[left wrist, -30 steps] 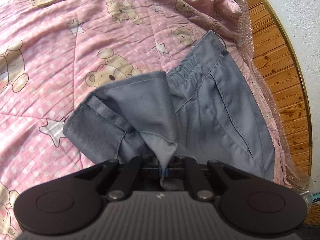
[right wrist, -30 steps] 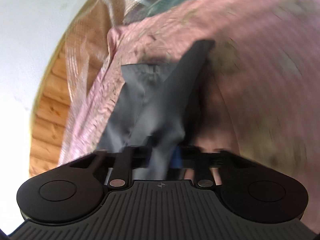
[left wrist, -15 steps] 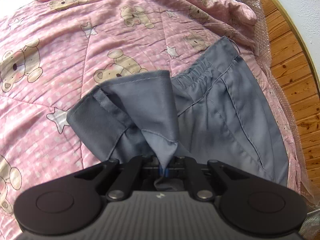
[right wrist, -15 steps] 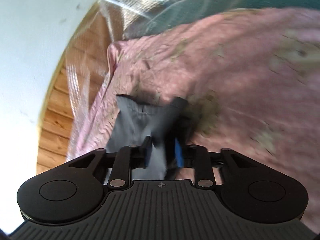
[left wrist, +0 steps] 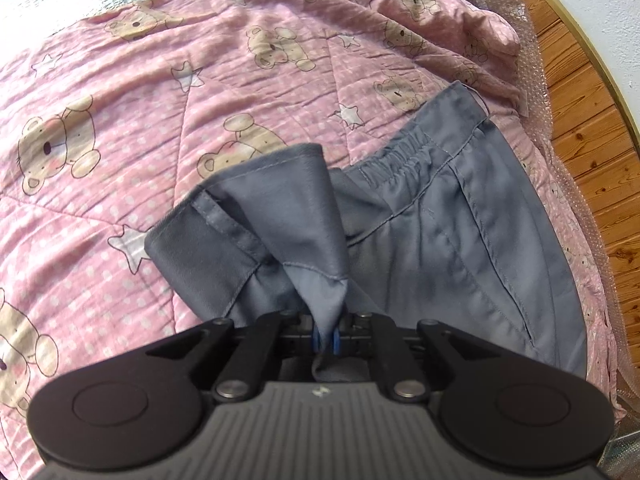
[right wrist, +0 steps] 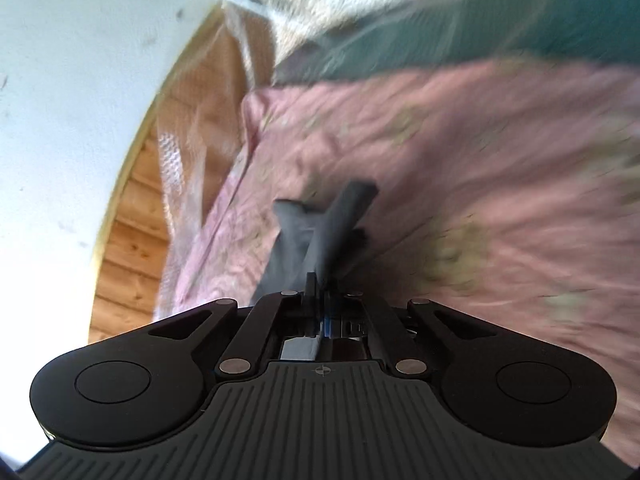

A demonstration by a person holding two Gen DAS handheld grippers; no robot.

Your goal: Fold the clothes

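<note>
Nearest the left wrist camera, the left gripper (left wrist: 326, 338) is clenched on a bunched corner of the gray trousers (left wrist: 460, 248), its blue pads (left wrist: 316, 338) pinching a narrow fold of smooth woven cloth. From that pinch the fabric rises and fans out into a cone-like flap with a stitched hem, while a second cuff, turned over and double-stitched, sags to the left onto the quilt. Further out, the rest of the trousers lies flat: a long panel with a slanted pocket seam and, beyond it, a gathered elastic waistband with fine puckers.

Under everything spreads a pink quilt (left wrist: 132, 128), crinkled and quilted in diagonal lines, printed with tan teddy bears, white stars and pale dots. Its far right edge is rumpled into soft ridges. Along that edge runs clear bubble wrap (left wrist: 532, 64), then a knotty wooden plank floor (left wrist: 588, 140) and a white wall (left wrist: 600, 8) with a brass-coloured strip at its foot.

Close to the right wrist camera, which is blurred, the right gripper (right wrist: 322, 300) is clamped shut on a thin edge of the trousers (right wrist: 296, 240), the cloth stretching away from the jaws as a dark narrow strip over the pink quilt (right wrist: 460, 160). Farther off lie a teal surface (right wrist: 520, 24) and shiny plastic.
</note>
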